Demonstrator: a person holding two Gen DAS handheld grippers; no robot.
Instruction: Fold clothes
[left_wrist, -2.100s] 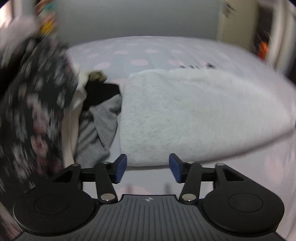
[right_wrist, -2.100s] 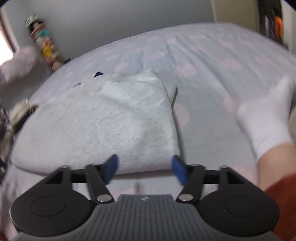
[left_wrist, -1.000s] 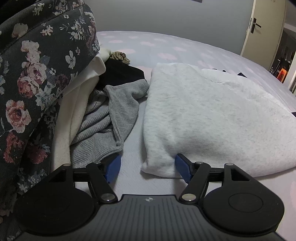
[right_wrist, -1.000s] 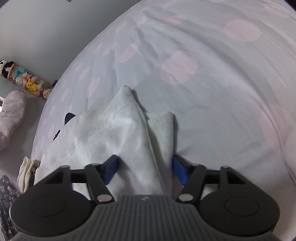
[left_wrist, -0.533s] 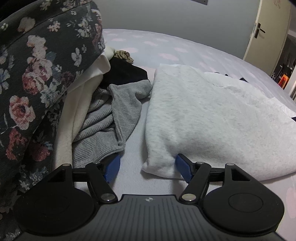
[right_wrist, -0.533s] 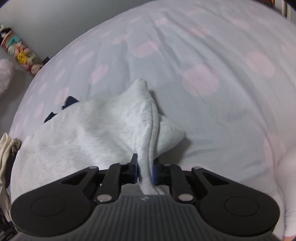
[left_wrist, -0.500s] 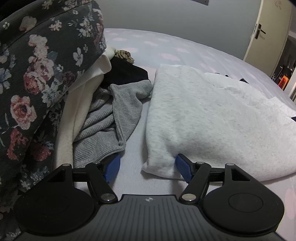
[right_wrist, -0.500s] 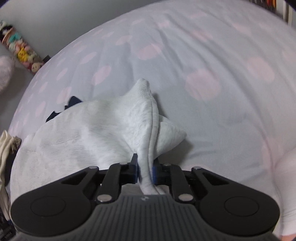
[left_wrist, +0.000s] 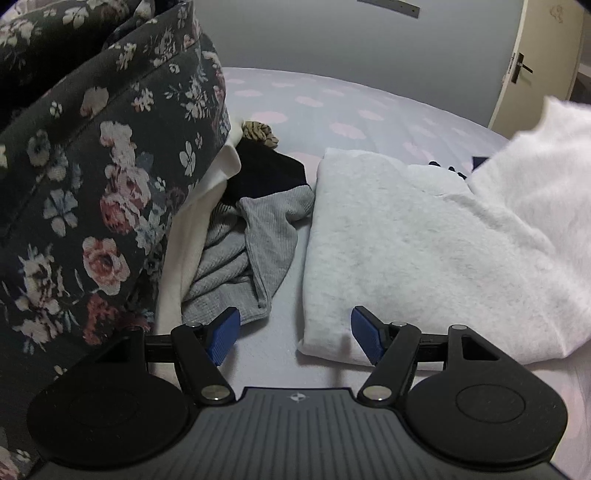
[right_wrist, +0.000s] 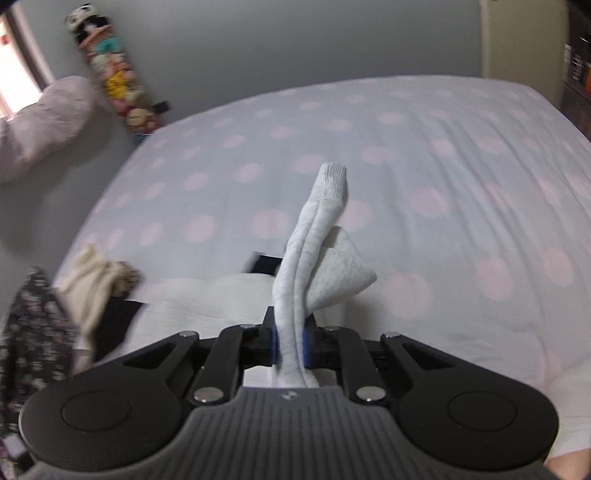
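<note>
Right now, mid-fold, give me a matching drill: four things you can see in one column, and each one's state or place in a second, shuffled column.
Things:
1. light grey fleece sweatshirt
2. ribbed grey knit top
3. left gripper
4. right gripper

States:
A. crumpled between the sweatshirt and a cream garment
B. open, nothing between its blue pads
C. clamped on a sleeve, its ribbed cuff sticking out
D. folded on the spotted bedsheet, one part lifted

Pairs: 1-D, 2-A, 3-B, 4-C
</note>
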